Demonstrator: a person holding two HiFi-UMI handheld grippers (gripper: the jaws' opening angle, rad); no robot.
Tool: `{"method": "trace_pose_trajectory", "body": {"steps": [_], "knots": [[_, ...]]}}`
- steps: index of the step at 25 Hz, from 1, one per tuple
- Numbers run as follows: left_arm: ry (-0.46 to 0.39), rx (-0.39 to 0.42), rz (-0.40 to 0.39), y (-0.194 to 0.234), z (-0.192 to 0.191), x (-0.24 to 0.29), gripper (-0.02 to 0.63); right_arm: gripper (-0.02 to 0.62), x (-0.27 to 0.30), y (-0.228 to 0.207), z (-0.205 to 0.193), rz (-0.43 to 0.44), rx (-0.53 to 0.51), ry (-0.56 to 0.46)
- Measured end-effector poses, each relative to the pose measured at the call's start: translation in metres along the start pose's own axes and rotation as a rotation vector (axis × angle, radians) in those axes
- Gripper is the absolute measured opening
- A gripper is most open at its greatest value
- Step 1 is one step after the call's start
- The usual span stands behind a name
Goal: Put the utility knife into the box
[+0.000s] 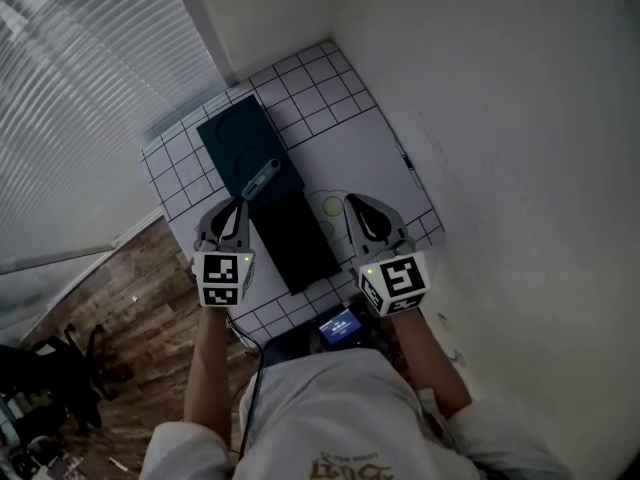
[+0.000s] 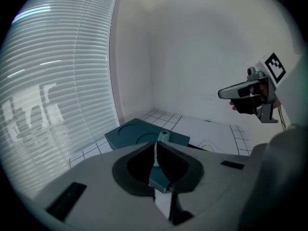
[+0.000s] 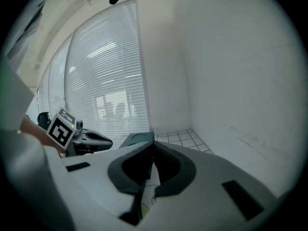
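The grey-blue utility knife (image 1: 262, 178) lies aslant on a long dark box: a teal part with round recesses (image 1: 238, 136) at the far end, a black part (image 1: 292, 236) nearer me. My left gripper (image 1: 239, 204) hovers just short of the knife's near end, jaws shut and empty. In the left gripper view the knife's tip (image 2: 163, 136) shows just beyond the shut left gripper (image 2: 156, 147), over the teal part (image 2: 136, 133). To the right of the box my right gripper (image 1: 353, 204) is shut with nothing in it, as the right gripper view (image 3: 153, 149) also shows.
The box rests on a white gridded mat (image 1: 345, 133) in a corner. A wall runs along the right, and window blinds (image 1: 70, 88) stand at the left. Yellow-green circles (image 1: 330, 208) are printed on the mat. A small device with a blue screen (image 1: 340, 325) sits at the near edge.
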State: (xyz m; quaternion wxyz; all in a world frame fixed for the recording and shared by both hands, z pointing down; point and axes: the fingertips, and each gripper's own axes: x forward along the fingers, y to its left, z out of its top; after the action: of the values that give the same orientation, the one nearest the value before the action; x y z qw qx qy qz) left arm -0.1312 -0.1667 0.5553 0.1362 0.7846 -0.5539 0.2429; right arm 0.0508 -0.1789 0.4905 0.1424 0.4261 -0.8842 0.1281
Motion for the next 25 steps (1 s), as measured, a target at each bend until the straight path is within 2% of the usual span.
{"method": "trace_pose_trajectory", "body": {"steps": [5,9,13,22,25], "knots": [[0.042,-0.025,-0.017,0.002,-0.011,0.020,0.026,0.007,0.015,-0.003,-0.011,0.032,-0.001,0.024],[0.059,-0.019,-0.069,-0.003,-0.014,0.032,0.119,0.006,0.022,-0.007,-0.023,0.049,0.008,0.047],[0.096,-0.032,-0.096,-0.005,-0.026,0.044,0.169,0.006,0.030,-0.008,-0.030,0.063,0.013,0.062],[0.114,-0.037,-0.130,-0.007,-0.030,0.054,0.187,0.007,0.031,-0.008,-0.036,0.073,0.025,0.081],[0.126,-0.042,-0.130,-0.004,-0.029,0.055,0.161,0.007,0.034,-0.005,-0.035,0.080,0.028,0.082]]}}
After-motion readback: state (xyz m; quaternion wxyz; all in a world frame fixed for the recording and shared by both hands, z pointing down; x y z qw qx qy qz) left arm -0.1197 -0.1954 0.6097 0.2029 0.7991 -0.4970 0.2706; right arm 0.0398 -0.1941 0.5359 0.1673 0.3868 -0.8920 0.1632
